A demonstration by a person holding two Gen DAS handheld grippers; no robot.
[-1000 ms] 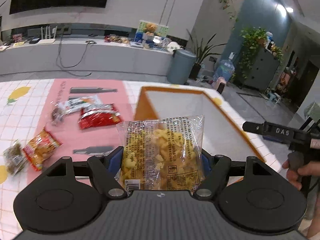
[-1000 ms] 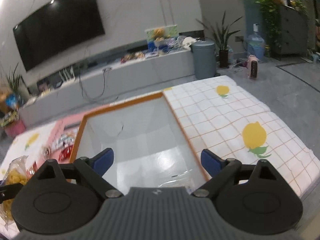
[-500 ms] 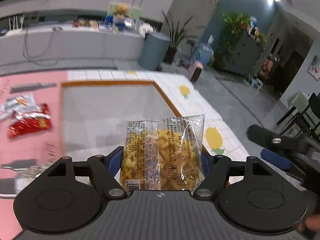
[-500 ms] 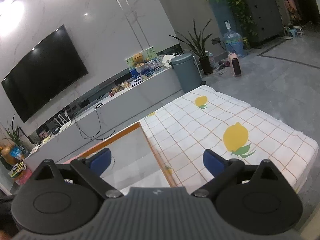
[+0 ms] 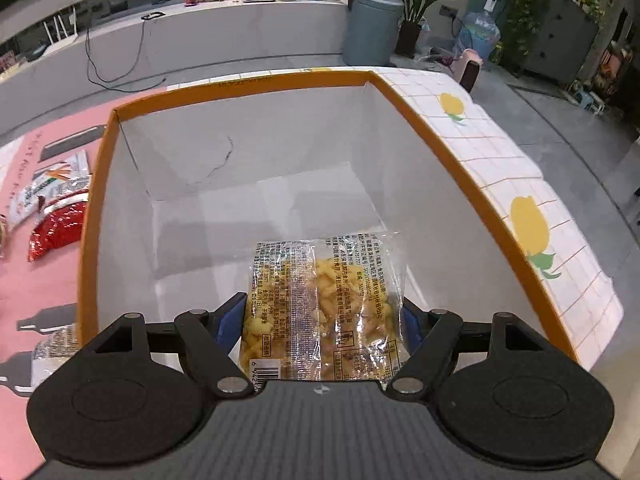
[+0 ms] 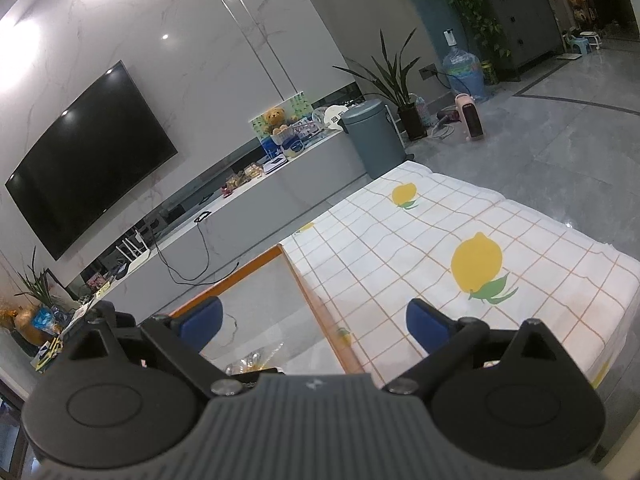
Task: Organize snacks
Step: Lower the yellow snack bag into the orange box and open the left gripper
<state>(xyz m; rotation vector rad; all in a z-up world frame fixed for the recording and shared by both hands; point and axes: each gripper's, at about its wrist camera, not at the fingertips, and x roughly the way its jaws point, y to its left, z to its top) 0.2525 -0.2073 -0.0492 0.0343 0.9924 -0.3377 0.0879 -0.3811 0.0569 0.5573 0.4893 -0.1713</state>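
One box (image 5: 96, 216), white inside with an orange rim, sits on the tabletop (image 5: 500, 152) and appears bare apart from what the left tool carries, so the sorting looks barely begun. Beside the box's left wall, on the pink mat (image 5: 36, 288), several packets wait: a red packet (image 5: 58, 230), a white packet (image 5: 48, 184) just behind it, and a clear packet (image 5: 52, 350) nearer the tool. The left tool (image 5: 322, 314) is clamped on a clear bag of yellow snacks (image 5: 324, 304), held above the box floor, not yet let go. The right tool (image 6: 314, 322) hangs spread wide and holds nothing, above the box's right rim and the lemon-print cloth (image 6: 460, 248).
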